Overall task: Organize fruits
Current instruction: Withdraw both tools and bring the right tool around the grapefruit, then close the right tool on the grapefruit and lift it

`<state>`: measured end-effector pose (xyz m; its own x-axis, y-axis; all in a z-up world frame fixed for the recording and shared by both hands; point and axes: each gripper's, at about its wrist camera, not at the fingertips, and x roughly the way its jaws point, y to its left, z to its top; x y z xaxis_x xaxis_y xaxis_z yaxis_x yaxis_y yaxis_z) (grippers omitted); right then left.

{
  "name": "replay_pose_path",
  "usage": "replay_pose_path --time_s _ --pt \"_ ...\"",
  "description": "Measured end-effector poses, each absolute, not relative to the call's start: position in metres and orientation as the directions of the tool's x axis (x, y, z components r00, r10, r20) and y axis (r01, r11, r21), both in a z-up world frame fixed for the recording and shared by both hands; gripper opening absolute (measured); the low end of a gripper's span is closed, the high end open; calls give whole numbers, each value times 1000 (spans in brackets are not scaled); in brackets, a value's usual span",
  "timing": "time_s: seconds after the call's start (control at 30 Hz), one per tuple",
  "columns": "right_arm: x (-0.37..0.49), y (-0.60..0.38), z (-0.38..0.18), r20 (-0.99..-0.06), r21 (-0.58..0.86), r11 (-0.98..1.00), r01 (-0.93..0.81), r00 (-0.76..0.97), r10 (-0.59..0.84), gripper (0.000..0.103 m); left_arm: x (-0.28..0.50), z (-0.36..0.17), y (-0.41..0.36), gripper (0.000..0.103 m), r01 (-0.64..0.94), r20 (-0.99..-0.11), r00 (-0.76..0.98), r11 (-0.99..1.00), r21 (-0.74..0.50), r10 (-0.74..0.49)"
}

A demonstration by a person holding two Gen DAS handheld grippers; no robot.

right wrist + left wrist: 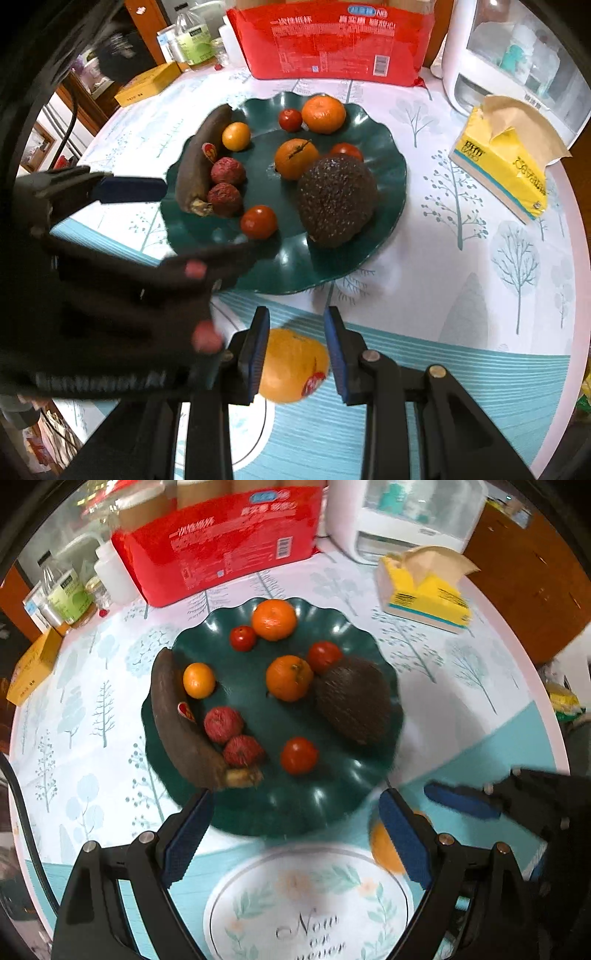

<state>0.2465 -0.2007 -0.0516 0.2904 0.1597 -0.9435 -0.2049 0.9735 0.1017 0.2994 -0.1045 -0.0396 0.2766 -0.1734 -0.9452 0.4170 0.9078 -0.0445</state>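
Right now my job is to get the last loose orange [293,365] off the tablecloth [480,332] and onto the green plate [384,206], which already carries the blackened banana [201,162], the dark scaly fruit [336,199], the other oranges, the small red fruits and the two rough pink ones. To do it well, I judge I should centre the fruit between the pads before squeezing, close gently so the round skin does not squirt sideways, lift straight up, and then set it down in the bare middle of the plate, between the banana and the scaly fruit, rather than on the wavy rim where it could roll off. As for the tongs: the right gripper [295,354] straddles the orange with its blue pads on either side; they stand apart, the near pad looks close to or against the skin and the far one shows a small gap, so I would not call it clamped yet. In the left wrist view the same orange [384,845] peeks out behind one finger. The left gripper [295,827] hangs wide apart over the near edge of the plate, holding nothing and touching nothing that I can see, and I should keep it out of the right one's path toward the plate.
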Motion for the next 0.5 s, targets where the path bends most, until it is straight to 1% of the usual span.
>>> replay_pose_path --time_s 0.23,0.4,0.5 --pt "217 -202 -36 -930 105 965 -241 319 181 35 257 -17 -86 90 429 -931 286 899 -89 -229" --pt "196 -205 -30 -922 97 963 -251 341 181 36 232 -11 -62 90 427 -927 309 902 -66 -214" --pt "186 -208 -30 -918 100 963 -250 351 186 40 222 -17 -45 90 412 -930 310 909 -56 -197"
